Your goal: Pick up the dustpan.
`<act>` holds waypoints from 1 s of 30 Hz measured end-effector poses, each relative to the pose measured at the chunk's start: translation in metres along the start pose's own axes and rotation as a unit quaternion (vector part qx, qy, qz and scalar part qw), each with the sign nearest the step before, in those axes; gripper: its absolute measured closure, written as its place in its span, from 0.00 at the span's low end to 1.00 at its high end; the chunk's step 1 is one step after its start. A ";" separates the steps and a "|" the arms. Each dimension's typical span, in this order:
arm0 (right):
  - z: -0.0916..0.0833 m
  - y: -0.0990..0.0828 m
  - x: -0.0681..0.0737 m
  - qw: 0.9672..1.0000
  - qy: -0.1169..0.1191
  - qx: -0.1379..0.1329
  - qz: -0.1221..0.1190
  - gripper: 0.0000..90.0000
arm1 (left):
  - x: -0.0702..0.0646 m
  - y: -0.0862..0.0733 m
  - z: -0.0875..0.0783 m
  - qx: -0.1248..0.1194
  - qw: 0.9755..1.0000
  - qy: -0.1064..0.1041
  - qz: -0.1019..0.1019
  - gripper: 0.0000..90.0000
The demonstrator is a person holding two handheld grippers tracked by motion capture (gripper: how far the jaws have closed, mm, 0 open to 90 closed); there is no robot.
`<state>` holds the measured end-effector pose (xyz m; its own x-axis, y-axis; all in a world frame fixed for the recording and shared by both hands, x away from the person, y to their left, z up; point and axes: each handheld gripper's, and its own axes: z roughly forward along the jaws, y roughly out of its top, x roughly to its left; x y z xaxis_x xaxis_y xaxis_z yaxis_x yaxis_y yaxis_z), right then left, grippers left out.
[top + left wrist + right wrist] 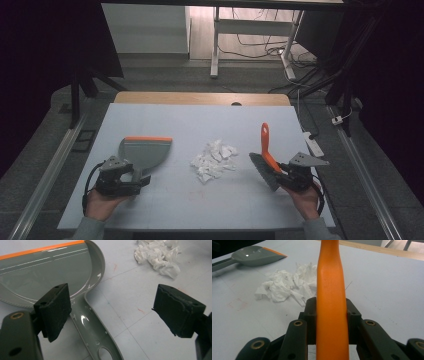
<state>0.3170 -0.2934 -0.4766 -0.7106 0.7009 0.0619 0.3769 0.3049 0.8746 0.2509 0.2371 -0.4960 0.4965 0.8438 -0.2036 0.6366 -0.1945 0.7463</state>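
Leftmost, the left gripper [131, 180] sits with jaws spread wide on either side of the grey dustpan's [144, 151] handle, gripping nothing; the handle lies between the pads [53, 310], apparently lined up for a grasp. The dustpan rests flat on the table [165, 205], its orange-edged lip facing away from the person. At centre, a heap of crumpled white paper scraps [214, 160] lies between both tools, well placed for sweeping. At right, the right gripper [290, 176] is clamped on the brush's orange handle [331, 305], the bristles [264, 170] angled toward the scraps.
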 end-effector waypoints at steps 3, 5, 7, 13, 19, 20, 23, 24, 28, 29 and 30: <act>0.000 0.001 0.001 1.000 0.001 -0.001 -0.001 0.78 | 0.000 0.000 0.000 0.000 1.000 -0.001 0.000 0.17; 0.000 0.001 0.001 1.000 0.001 -0.003 -0.001 0.78 | 0.000 0.001 0.000 0.000 1.000 -0.001 0.000 0.17; 0.000 0.001 0.001 1.000 0.001 -0.003 -0.001 0.78 | 0.000 0.001 0.000 0.001 1.000 0.001 0.000 0.17; 0.000 0.001 0.001 1.000 0.001 -0.003 0.000 0.78 | 0.000 0.001 0.001 0.001 1.000 0.002 0.000 0.17; 0.000 0.001 0.001 1.000 0.002 -0.005 0.001 0.78 | -0.001 0.001 0.001 0.002 1.000 0.003 0.001 0.17; 0.000 0.001 0.001 1.000 0.002 -0.004 0.000 0.78 | -0.001 0.001 0.001 0.002 1.000 0.003 0.001 0.17; 0.000 0.001 0.001 1.000 0.001 -0.006 0.000 0.78 | -0.001 0.001 0.000 0.001 1.000 0.000 0.002 0.17; 0.000 0.001 0.001 1.000 0.001 -0.007 0.000 0.78 | -0.001 0.002 0.000 0.000 1.000 0.000 0.004 0.17; 0.000 0.001 0.002 1.000 0.000 -0.007 0.000 0.78 | -0.003 0.003 0.000 0.004 1.000 0.006 0.009 0.17; 0.000 0.001 0.002 1.000 0.000 -0.007 0.000 0.78 | -0.003 0.003 0.000 0.004 1.000 0.006 0.009 0.16; 0.000 0.001 0.002 1.000 0.000 -0.007 0.001 0.78 | -0.003 0.003 0.000 0.004 1.000 0.007 0.011 0.16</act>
<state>0.3161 -0.2921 -0.4750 -0.7103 0.7011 0.0631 0.3695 0.2950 0.8812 0.2516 0.2338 -0.4932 0.5033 0.8455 -0.1782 0.6300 -0.2180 0.7453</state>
